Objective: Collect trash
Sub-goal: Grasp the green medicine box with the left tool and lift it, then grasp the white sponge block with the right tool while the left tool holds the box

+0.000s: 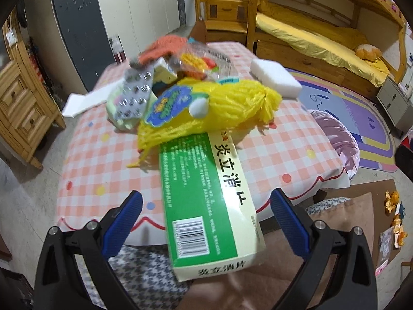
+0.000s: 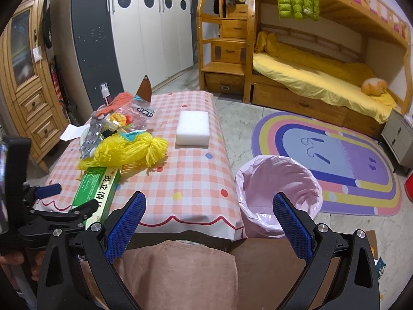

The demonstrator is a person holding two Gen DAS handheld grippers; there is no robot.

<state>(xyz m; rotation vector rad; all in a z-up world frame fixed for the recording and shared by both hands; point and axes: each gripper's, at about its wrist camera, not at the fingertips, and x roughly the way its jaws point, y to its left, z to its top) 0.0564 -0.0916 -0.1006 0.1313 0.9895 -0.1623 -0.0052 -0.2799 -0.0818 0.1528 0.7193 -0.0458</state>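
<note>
The step in hand looks like the first pick from the heap: the left gripper [image 1: 206,222] is spread wide, gripping nothing, with the near end of the green medicine box [image 1: 204,201] lying between its blue fingers and jutting past the table [image 1: 103,155] edge. The next move likely calls for closing on that box, then carrying it right to the pink-lined bin [image 2: 278,193]. The box's far end is tucked under the yellow mesh netting [image 1: 206,108], which may drag along. Beyond the netting lie a blister pack [image 1: 135,95], clear plastic wrappers [image 1: 204,59] and, off right, a white foam block [image 1: 276,77]. The right gripper [image 2: 209,222] is also released and empty, the bin just ahead to its right.
</note>
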